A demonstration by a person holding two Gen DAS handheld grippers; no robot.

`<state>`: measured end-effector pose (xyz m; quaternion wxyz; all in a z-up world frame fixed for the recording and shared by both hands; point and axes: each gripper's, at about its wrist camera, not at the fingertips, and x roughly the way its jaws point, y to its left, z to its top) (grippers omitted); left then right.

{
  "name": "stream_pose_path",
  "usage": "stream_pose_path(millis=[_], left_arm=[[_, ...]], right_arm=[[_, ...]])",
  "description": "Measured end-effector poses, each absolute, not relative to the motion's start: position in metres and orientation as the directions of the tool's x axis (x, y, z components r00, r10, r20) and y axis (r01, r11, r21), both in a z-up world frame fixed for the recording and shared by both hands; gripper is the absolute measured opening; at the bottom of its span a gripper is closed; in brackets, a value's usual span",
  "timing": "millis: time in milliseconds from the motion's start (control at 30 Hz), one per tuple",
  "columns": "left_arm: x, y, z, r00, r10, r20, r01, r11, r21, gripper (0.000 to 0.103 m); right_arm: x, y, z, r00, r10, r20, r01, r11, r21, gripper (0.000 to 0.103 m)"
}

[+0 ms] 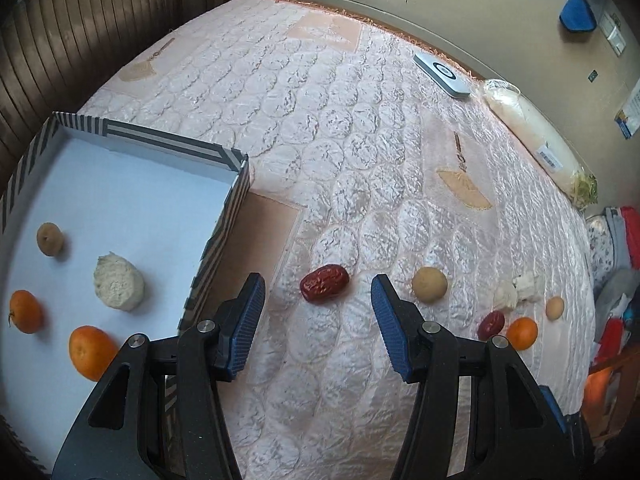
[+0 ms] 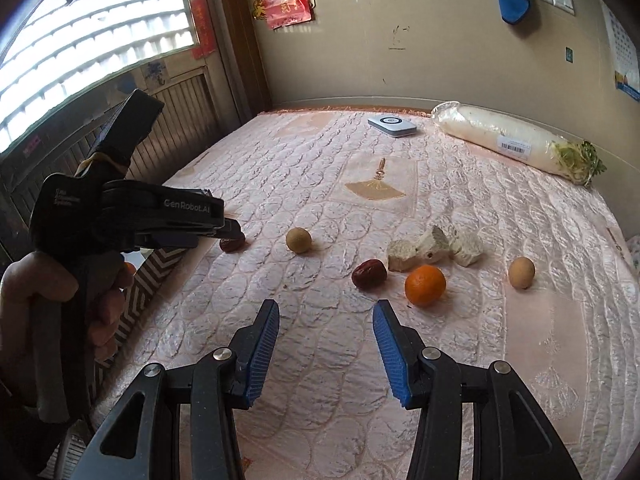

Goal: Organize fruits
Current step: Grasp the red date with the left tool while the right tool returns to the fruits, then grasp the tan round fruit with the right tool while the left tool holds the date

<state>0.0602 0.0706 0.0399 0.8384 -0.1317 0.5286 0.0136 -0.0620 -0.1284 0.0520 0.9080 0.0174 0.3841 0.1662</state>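
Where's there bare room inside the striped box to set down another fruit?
The far half of the striped box, beyond the longan and the pale lump, is bare. The near corner is crowded by two tangerines, close beside the open left claw.

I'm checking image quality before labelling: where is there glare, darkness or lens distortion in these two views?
Left wrist view: fisheye bends the striped box rim and the bedspread edge; corners vignette black; the satin quilting glints; the red date is sharp. Right wrist view: the window is blown out, and the left gripper and the hand holding it fall dark against it.
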Motion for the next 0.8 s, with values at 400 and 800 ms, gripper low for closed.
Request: stream_pose_path(millis=[400,800], left_arm=[[0.067,0.063,0.027,0.427,-0.124,-0.896,-0.142,0.969,-0.202,0.028],[0.044,0.067,0.048,0.47,-0.15,-0.87,-0.084,0.974,-0.213,0.027]], right_arm=[[-0.055,-0.134,0.045,0.639,0.32,-0.7,-0.278,0.944,0.178,0.047],[-0.041,-0.116,0.041,0.621,0.37,-0.691,-0.325,0.924,0.203,0.047]])
